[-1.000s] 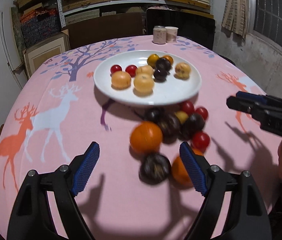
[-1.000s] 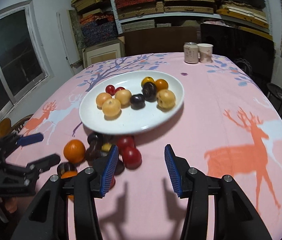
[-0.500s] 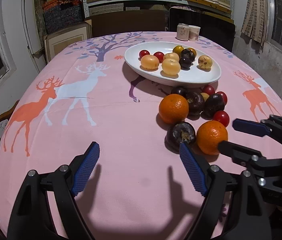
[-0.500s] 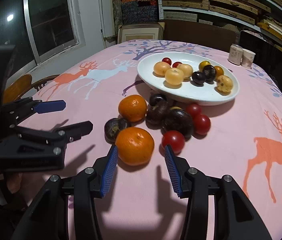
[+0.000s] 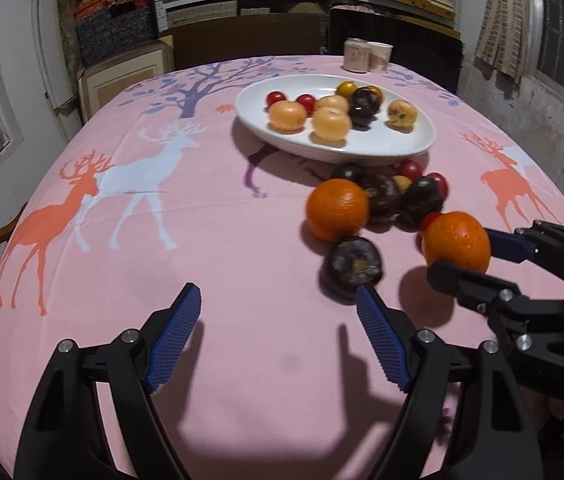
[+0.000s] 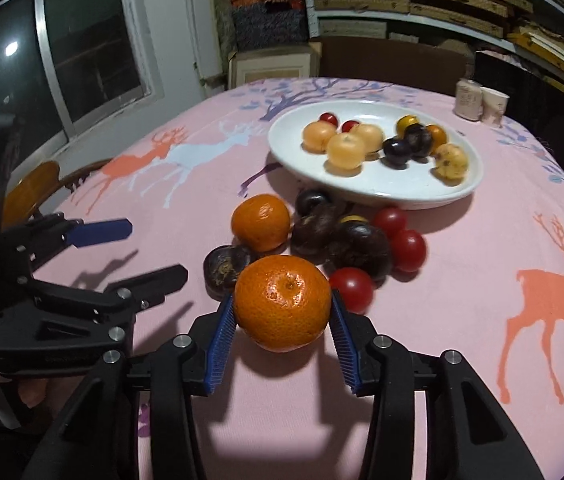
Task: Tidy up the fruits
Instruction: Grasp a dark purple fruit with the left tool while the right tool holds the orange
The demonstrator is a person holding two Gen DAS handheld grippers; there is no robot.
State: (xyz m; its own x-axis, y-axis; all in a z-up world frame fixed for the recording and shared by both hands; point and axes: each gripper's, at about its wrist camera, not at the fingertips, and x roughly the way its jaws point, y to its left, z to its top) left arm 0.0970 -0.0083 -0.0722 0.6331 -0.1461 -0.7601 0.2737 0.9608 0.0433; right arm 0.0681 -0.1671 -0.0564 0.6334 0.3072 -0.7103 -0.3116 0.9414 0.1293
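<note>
My right gripper (image 6: 282,312) is shut on an orange (image 6: 282,304) and holds it just above the pink cloth; it also shows in the left wrist view (image 5: 457,242). A second orange (image 5: 337,210), dark purple fruits (image 5: 353,266) and red tomatoes (image 6: 408,250) lie in a loose pile in front of a white oval plate (image 5: 386,146). The plate holds several pale orange, dark and red fruits. My left gripper (image 5: 278,336) is open and empty, low over bare cloth, left of the pile.
The round table has a pink cloth with deer prints (image 5: 82,200). Two small cups (image 5: 366,56) stand at the far edge. Shelves with boxes fill the back wall. A wooden chair (image 6: 34,192) stands at the left.
My right gripper has closed on the near orange and lifted it slightly off the cloth. My left gripper has stayed open and drawn back a little to the left.
</note>
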